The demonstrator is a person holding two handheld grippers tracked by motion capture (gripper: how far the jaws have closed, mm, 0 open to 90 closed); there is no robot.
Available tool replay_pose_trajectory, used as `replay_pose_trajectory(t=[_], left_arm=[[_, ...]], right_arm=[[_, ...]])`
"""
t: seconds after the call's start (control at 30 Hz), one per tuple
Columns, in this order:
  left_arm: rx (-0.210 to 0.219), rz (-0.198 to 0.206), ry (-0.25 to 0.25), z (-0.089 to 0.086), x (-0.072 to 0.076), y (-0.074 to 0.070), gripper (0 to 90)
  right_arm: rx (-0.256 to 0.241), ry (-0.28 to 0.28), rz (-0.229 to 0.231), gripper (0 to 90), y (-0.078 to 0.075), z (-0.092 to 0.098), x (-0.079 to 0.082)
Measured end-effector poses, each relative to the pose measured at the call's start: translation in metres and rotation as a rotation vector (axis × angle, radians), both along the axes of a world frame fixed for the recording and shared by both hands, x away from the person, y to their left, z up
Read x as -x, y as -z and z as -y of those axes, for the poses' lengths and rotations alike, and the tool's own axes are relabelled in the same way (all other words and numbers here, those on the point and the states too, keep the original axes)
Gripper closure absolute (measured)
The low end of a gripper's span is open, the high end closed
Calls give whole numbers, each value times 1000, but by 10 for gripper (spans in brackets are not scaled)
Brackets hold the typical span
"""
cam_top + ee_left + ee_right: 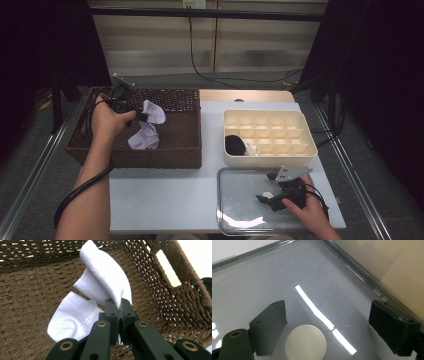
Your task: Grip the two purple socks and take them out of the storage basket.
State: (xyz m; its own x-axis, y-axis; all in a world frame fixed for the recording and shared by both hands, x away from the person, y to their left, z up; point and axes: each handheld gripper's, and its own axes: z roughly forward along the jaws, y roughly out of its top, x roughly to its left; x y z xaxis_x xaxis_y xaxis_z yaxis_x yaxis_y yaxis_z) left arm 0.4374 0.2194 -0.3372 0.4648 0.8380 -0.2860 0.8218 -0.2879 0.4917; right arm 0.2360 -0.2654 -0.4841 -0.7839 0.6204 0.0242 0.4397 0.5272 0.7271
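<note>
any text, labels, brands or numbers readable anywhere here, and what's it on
Small print on the white sock lying in the wicker basket, beside the left hand-held gripper: too small and blurred to read.
The sock pinched in that hand-held gripper, the divided tray, the metal tray and the white disc bear no lettering that can be made out.

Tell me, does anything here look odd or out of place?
Nothing looks damaged or spilled. One white sock hangs pinched in the left gripper above the wicker basket, with another white sock lying below.
</note>
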Motion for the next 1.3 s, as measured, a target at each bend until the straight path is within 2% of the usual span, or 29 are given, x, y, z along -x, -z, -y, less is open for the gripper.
replay_pose_trajectory(t=[0.17,0.27,0.63,0.8,1.07,1.3], left_arm=[[12,1,8,1,5,-5,874],[4,-2,20,1,7,-8,874],[19,15,49,1,21,-18,875],[29,22,47,2,26,-22,875],[36,12,57,2,32,-24,875],[22,11,80,3,39,-27,875]], right_arm=[[0,0,0,140,0,0,0],[1,2,2,140,0,0,0],[0,0,0,140,0,0,0],[0,0,0,140,0,0,0],[1,1,2,140,0,0,0],[0,0,0,140,0,0,0]])
